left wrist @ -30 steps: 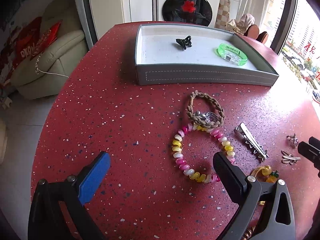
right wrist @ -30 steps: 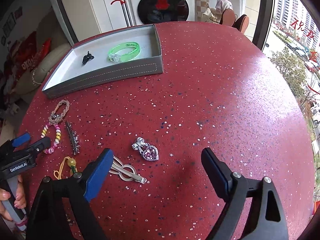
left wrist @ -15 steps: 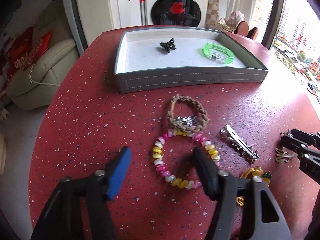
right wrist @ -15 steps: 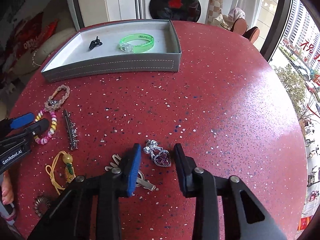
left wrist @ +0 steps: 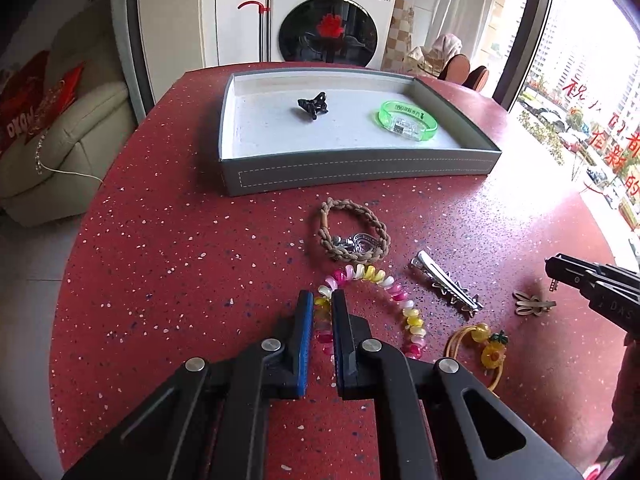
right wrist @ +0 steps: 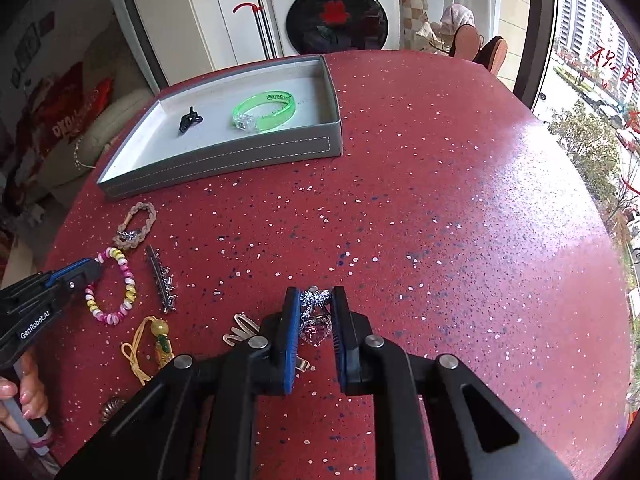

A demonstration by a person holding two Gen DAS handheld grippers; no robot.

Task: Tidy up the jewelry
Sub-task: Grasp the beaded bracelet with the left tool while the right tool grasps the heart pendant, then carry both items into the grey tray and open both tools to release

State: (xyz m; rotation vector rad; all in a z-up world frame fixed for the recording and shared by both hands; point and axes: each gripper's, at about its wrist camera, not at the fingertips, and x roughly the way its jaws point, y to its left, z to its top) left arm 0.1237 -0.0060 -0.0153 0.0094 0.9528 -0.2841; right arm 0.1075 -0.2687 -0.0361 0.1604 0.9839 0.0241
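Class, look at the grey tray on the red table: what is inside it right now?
Inside the grey tray lie a black hair claw and a green translucent bracelet, apart on the white lining. The near wall hides a strip of the floor behind it.

Three bracelets (left wrist: 367,309) (one green, in the tray (left wrist: 360,168)), four hair clips (left wrist: 446,284), one heart brooch (right wrist: 316,322).

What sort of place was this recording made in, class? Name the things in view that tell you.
Most likely a home, perhaps an apartment's living or laundry area: a white front-loading washing machine stands behind the round red speckled table, a cream sofa sits to the left, and high-rise buildings show through the window.
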